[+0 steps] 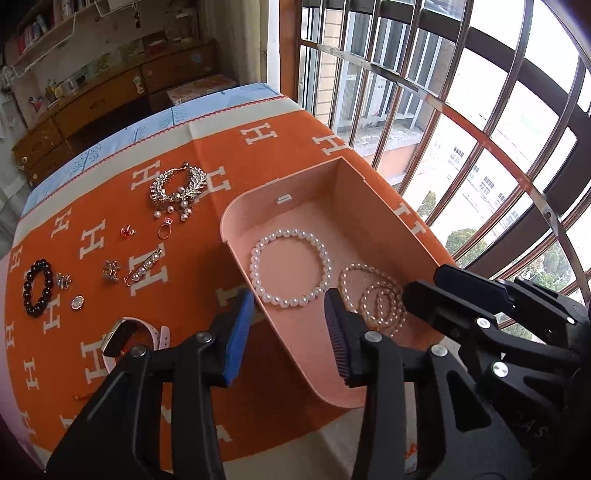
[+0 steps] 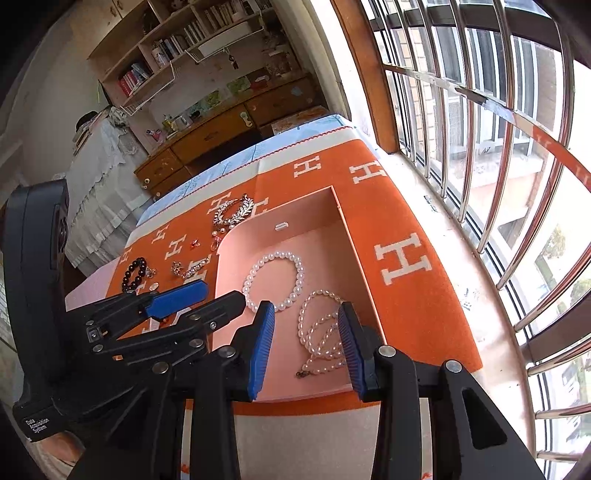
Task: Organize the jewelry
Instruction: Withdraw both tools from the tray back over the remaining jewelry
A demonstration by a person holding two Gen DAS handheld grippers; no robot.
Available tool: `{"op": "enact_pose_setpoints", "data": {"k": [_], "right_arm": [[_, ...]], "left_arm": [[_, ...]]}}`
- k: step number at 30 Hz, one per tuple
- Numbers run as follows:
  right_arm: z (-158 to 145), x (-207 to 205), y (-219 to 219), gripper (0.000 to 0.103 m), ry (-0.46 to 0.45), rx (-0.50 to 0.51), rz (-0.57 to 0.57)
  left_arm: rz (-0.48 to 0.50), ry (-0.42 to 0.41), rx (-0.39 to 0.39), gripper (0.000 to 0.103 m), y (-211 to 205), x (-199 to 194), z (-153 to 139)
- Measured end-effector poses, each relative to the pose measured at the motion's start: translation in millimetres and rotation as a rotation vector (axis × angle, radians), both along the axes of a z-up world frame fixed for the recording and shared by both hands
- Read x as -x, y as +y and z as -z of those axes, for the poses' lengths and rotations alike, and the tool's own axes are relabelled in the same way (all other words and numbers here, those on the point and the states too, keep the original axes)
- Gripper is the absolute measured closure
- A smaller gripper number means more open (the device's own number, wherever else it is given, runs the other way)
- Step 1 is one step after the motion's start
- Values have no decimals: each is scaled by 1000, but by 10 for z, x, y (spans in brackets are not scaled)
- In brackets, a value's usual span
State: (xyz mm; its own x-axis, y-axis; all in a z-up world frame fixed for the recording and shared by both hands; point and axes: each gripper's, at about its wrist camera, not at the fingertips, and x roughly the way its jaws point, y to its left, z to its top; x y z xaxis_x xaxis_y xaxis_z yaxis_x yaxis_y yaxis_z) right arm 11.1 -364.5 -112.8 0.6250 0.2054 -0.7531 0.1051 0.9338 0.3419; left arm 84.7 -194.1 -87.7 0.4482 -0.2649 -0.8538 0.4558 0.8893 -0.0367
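Necklace (image 2: 322,334) between parted right gripper (image 2: 306,345) pads

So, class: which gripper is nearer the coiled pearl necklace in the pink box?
Right. The right gripper hangs open directly over the necklace; the left gripper sits off to its side, over the box's edge.

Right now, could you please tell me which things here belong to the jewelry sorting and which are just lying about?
Job: pink box, white pearl bracelet, pearl necklace, black bead bracelet, leaf hair comb, ring.
Lying about: books, wooden cabinet.
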Motion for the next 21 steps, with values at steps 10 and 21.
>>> {"op": "enact_pose_setpoints", "data": {"k": [10, 21], "right_arm": [[-25, 12, 146, 67, -6, 37, -24], [-66, 46, 167, 67, -11, 53, -26]], "left_arm": [[-15, -42, -1, 66, 89, 81, -99], [14, -45, 68, 66, 220, 207, -202]]}}
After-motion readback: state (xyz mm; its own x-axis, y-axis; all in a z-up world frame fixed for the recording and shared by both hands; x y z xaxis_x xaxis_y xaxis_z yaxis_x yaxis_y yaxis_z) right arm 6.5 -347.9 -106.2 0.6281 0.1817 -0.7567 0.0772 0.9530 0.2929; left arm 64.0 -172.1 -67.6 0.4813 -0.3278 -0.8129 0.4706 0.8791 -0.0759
